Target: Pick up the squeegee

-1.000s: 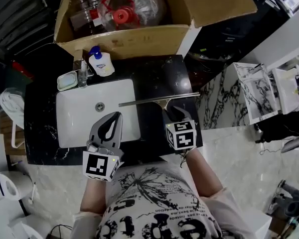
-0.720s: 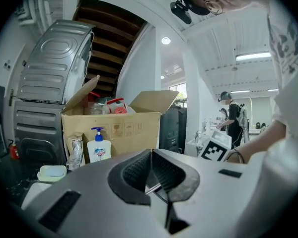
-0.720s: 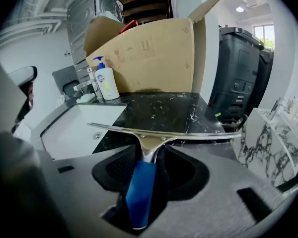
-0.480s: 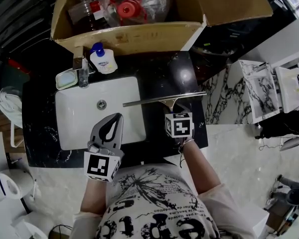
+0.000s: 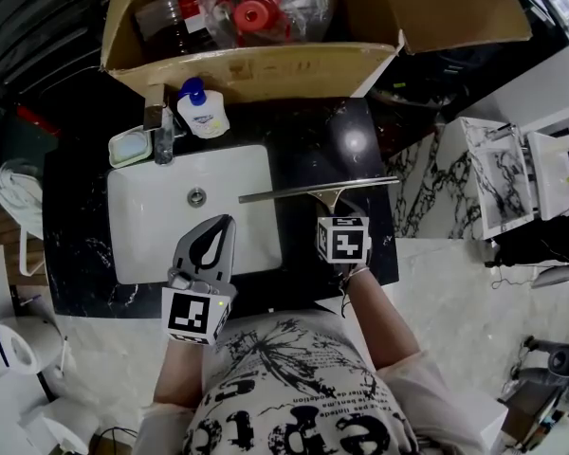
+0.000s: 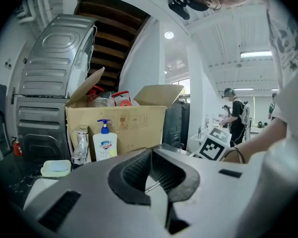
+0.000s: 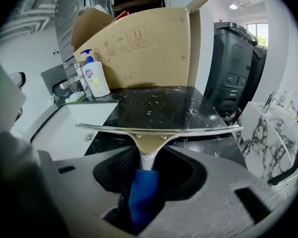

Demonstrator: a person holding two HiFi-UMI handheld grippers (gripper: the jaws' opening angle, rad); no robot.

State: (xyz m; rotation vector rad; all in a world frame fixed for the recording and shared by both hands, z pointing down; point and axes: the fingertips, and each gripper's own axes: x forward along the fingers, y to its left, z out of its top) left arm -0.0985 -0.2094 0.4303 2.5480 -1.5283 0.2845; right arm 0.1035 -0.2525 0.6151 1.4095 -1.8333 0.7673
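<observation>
Right gripper (image 7: 148,156), lower than a second ago, closes around the squeegee (image 7: 159,129) handle; left gripper (image 5: 223,224) stays clenched, empty, over sink (image 5: 152,218).

Soap bottle (image 6: 104,147) label reads, it seems, "999" (logo above illegible); cardboard box (image 6: 139,132) carries shipping pictograms.

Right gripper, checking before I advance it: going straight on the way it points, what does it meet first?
The right gripper meets the squeegee at once: its blue handle lies between the closing jaws, seemingly not yet clamped. Beyond sits the black countertop.
</observation>
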